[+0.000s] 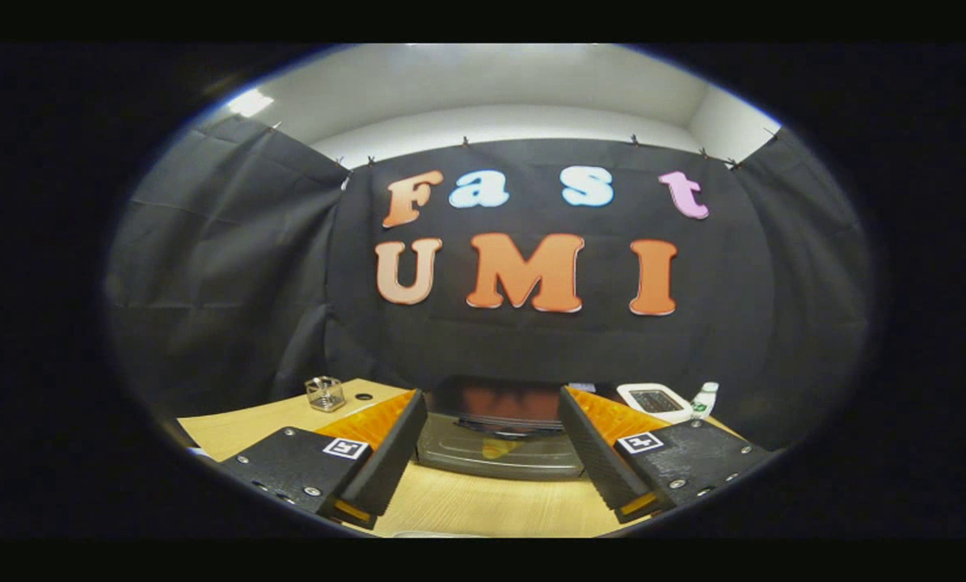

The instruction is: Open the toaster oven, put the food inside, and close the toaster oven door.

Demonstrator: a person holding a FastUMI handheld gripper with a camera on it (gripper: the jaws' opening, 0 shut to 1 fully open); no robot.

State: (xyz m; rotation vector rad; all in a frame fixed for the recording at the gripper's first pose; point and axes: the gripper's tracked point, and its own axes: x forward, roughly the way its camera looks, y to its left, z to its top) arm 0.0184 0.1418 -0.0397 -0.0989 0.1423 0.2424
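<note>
Stretching across the bottom of the gripper view, a pale wooden table [483, 505] carries everything else in the scene. Sitting on it just ahead of the fingers, and framed in the gap between them, is the toaster oven [499, 432], a dark box whose glossy top shows blurred reflections; its glass door faces the gripper and something yellowish shows dimly behind the glass, though whether the door is fully closed is hard to tell. Next in size, the gripper [494, 404] hovers above the table with its two fingers spread wide apart, touching nothing. Beyond the right finger lies a white device [654, 401] with a dark panel, and just beside it stands a small white bottle [704, 399]. Beyond the left finger, near the table's far corner, sits a small clear glass container [325, 393].
</note>
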